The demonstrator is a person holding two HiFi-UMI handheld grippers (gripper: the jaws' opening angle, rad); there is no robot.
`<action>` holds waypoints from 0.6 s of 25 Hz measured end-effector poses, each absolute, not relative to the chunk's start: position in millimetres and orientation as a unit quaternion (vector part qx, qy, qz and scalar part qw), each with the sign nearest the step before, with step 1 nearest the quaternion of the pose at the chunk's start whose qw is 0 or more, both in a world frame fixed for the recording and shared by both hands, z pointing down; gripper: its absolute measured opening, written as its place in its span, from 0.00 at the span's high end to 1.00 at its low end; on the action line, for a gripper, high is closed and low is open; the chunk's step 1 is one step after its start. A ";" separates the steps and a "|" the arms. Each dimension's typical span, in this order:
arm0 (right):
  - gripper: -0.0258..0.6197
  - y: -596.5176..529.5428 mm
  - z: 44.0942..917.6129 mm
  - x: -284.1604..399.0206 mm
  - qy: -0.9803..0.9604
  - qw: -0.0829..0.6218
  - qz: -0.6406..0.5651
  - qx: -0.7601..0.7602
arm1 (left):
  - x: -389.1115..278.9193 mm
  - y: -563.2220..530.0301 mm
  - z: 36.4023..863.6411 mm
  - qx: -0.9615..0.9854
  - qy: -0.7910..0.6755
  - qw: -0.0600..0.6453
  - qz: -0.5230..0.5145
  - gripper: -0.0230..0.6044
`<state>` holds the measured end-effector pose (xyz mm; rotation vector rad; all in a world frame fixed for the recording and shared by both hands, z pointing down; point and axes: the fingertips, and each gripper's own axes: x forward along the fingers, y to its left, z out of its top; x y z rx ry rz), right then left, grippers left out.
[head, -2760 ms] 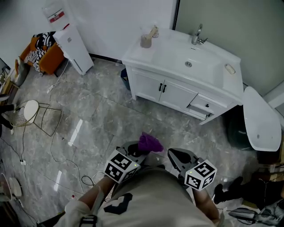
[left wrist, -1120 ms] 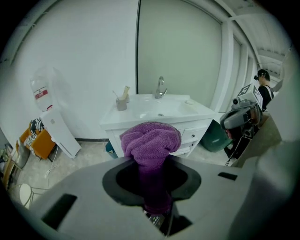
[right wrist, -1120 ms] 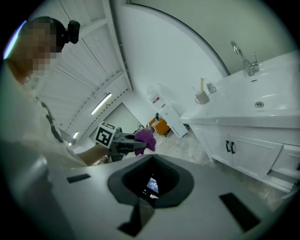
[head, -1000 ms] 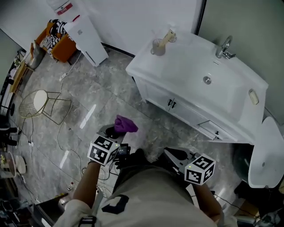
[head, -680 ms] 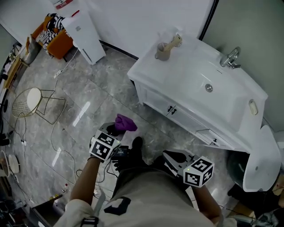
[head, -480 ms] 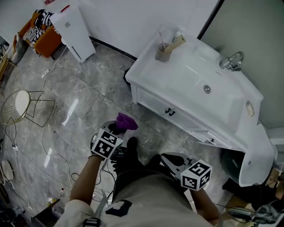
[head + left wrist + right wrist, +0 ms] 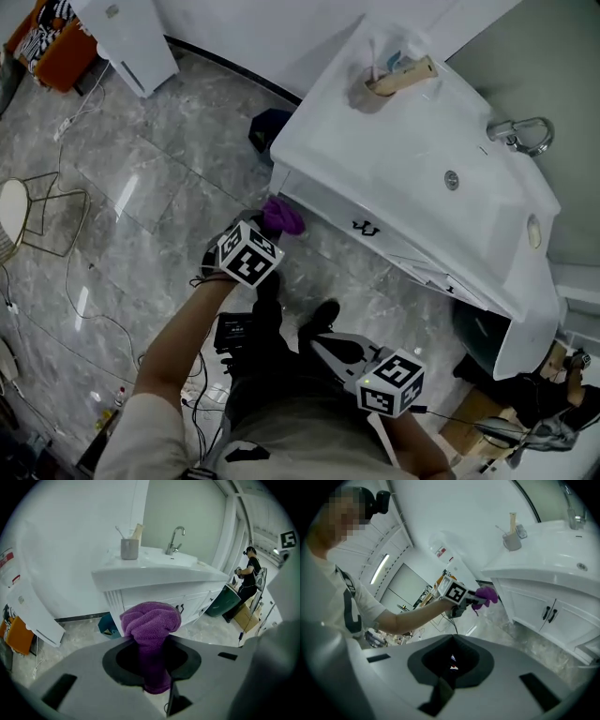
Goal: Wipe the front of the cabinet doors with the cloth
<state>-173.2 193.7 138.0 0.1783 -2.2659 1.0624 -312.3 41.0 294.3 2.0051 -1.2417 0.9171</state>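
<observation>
The left gripper [image 7: 270,228] is clenched on a purple cloth [image 7: 284,217]. In the left gripper view the jaws press together on the cloth's [image 7: 151,620] lower part, and its bunched upper part bulges out beyond them. The cloth is held out just off the left front corner of the white cabinet [image 7: 319,204], at about the height of the doors. In the right gripper view a small gap shows between the cloth [image 7: 487,594] and that corner, so it is near the cabinet and not seen touching it.

The cabinet doors [image 7: 367,228] are closed, with two dark handles side by side at their meeting edge. They lie to the right of the cloth along the cabinet front.

The right gripper [image 7: 315,343] is well back from the cabinet, low in front of the person's body. Its jaws are drawn together with nothing between them, and it points toward the doors [image 7: 543,613] and the left gripper [image 7: 474,600].

On the counter [image 7: 403,178] above the doors, a cup [image 7: 373,91] stands at the left rear end and a tap [image 7: 525,133] at the back behind the basin. A blue bin [image 7: 267,127] sits on the floor [image 7: 169,187] against the cabinet's left side.
</observation>
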 end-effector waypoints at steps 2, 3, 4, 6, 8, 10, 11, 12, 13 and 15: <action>0.95 192.0 146.0 -182.3 -0.850 0.296 0.431 0.062 | -314.1 18.4 311.9 0.751 -0.470 0.304 0.351 0.80; 0.95 189.8 150.6 -186.1 -0.845 0.287 0.447 0.058 | -315.1 6.3 321.3 0.748 -0.473 0.304 0.354 0.80; 0.95 187.3 155.9 -188.7 -0.840 0.278 0.463 0.055 | -315.6 -5.3 331.1 0.744 -0.477 0.303 0.356 0.80; 0.95 184.1 167.9 -190.1 -0.828 0.265 0.491 0.050 | -315.4 -23.8 350.4 0.736 -0.488 0.304 0.358 0.80; 0.95 182.3 182.4 -187.3 -0.818 0.254 0.514 0.049 | -313.4 -39.3 365.3 0.730 -0.500 0.306 0.352 0.80; 0.95 187.1 196.0 -185.5 -0.806 0.240 0.540 0.036 | -310.6 -53.0 374.9 0.727 -0.511 0.301 0.345 0.80; 0.95 192.1 201.4 -186.1 -0.802 0.237 0.547 0.022 | -310.6 -58.1 379.1 0.726 -0.518 0.296 0.344 0.80; 0.95 196.3 206.3 -186.9 -0.803 0.238 0.547 0.009 | -311.6 -62.3 383.9 0.723 -0.524 0.292 0.344 0.80; 0.95 198.3 211.1 -187.2 -0.806 0.242 0.540 0.001 | -313.1 -66.2 389.7 0.720 -0.528 0.289 0.345 0.80; 0.95 195.3 220.9 -185.9 -0.813 0.247 0.528 -0.001 | -316.5 -75.3 401.7 0.713 -0.535 0.285 0.353 0.80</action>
